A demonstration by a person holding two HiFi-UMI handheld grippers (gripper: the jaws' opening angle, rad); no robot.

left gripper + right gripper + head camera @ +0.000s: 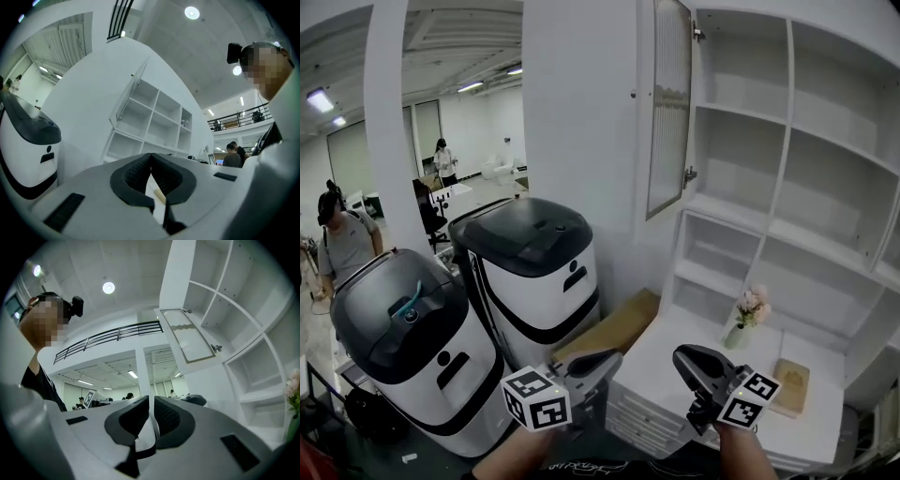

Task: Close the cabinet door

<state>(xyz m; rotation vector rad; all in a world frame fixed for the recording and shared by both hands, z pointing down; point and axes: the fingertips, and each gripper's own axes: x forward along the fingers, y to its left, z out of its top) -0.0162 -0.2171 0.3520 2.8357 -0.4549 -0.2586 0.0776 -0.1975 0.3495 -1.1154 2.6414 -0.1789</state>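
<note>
Door: white-framed ribbed-glass cabinet door is seen swung open at upper left of white shelf unit | left claw: pressed together, empty | right claw: narrowed shut, empty, well below door

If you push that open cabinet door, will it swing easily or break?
The cabinet door probably swings as one rigid piece on its hinges. Its ribbed panel looks like glass, so likely fragile; pushing the white frame seems safer.

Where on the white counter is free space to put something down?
The counter is bare left of the flower vase up to its front edge. The shelf compartments above look empty too. Taken: the right end, by the wooden board.
</note>
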